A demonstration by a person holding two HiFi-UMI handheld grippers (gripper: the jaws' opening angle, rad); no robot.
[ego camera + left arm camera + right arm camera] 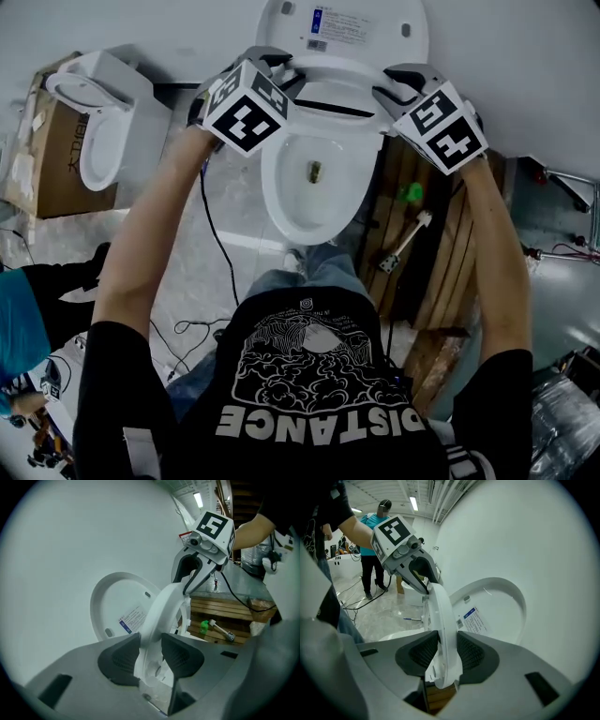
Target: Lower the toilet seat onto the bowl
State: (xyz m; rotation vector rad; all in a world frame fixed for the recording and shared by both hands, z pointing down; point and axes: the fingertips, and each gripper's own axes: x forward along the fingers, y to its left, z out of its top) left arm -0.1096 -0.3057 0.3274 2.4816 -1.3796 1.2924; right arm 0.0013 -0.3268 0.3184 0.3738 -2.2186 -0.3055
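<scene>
One toilet seat (pixel 333 86), white rigid plastic, hinged, standing tilted up over the bowl (pixel 309 202); lid (pixel 342 23) upright at the bowl's back. Likely light, stiff, slick; hold the side rims. Left tool (pixel 150 651) and right tool (pixel 440 656) each clamp one side rim.

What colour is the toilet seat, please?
The toilet seat is white, clearest in the right gripper view.

Head view was dim and flat, shadows soft. Gripper views were brighter, fisheye-bent, black at corners; ceiling tubes (pixel 413 502) glared.
</scene>
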